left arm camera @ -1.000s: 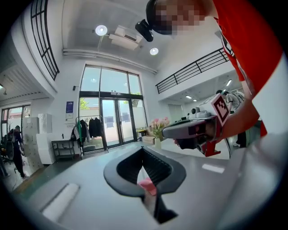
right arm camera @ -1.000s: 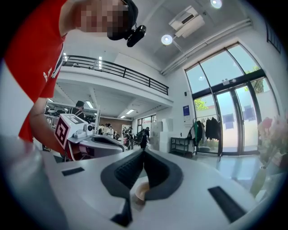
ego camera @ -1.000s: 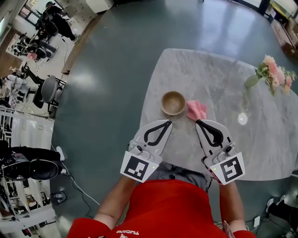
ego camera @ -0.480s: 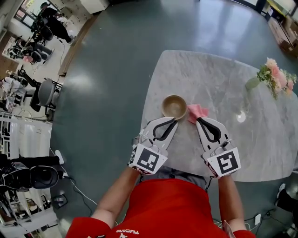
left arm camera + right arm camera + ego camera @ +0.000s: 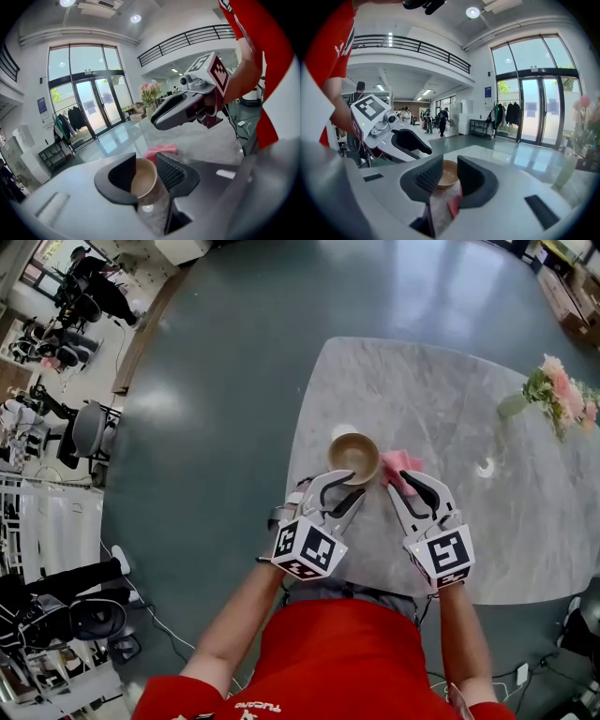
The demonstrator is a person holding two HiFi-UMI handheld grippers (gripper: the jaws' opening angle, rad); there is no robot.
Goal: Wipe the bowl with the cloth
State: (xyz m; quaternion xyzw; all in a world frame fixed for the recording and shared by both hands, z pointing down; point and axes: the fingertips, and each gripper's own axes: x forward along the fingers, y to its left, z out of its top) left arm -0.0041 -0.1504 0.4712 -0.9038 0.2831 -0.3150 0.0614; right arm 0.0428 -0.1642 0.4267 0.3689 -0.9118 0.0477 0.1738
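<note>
One table [image 5: 441,381]. On it: one bowl [image 5: 353,456], one cloth [image 5: 400,463] at the bowl's 3 o'clock, and one vase of flowers [image 5: 561,395] at the table's 2 o'clock. Two grippers, left gripper [image 5: 345,488] and right gripper [image 5: 401,482]. Both have just been opening their jaws, with the bowl between the left's and the cloth between the right's.

No word or number can be read for sure. The red shirt [image 5: 337,652] carries a short line of white lettering [image 5: 257,706] near its lower edge in the head view, upside down and too small to spell out. A scrap of white print also shows on the red sleeve [image 5: 343,47] in the right gripper view, cut off. A blue sign [image 5: 41,105] hangs left of the glass doors [image 5: 93,103] (its print is only a blur), with a white notice [image 5: 45,123] below it. The cube [image 5: 309,549] on the left gripper [image 5: 351,489] and the cube [image 5: 439,557] on the right gripper [image 5: 401,480] bear black-and-white square markers, patterns rather than letters.
</note>
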